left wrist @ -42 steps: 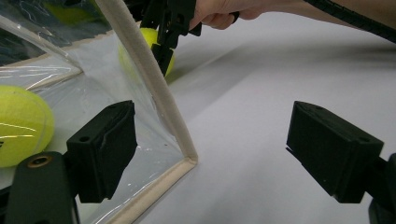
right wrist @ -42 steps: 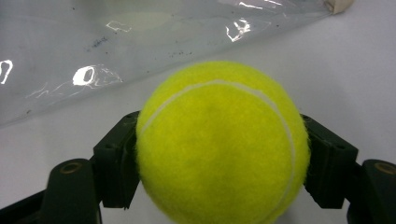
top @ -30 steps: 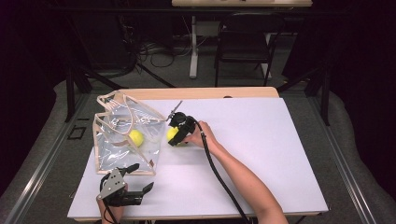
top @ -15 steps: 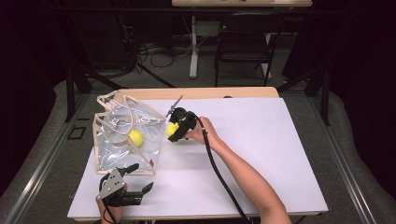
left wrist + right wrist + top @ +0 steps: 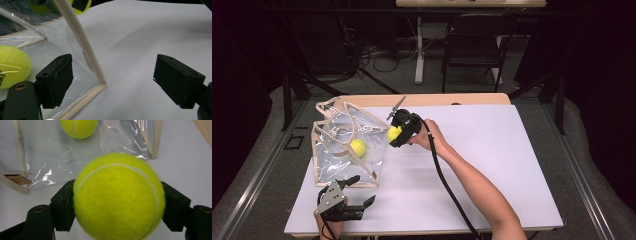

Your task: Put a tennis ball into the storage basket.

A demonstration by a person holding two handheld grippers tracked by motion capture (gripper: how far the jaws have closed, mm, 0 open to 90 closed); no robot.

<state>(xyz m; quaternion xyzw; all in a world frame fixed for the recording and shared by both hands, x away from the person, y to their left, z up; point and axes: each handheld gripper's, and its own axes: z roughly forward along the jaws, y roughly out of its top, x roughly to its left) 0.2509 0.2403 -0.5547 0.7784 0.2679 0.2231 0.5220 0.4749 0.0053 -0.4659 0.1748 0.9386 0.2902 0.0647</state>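
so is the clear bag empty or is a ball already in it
Not empty: one tennis ball already lies inside the clear bag. A second ball is clamped in the right hand-held gripper, outside the bag.

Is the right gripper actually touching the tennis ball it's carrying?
Touching. In the right gripper view, both jaws of the right gripper press against the sides of the tennis ball.

ball (image 5: 358, 147) in bag (image 5: 328, 165), second ball (image 5: 394, 133) beside
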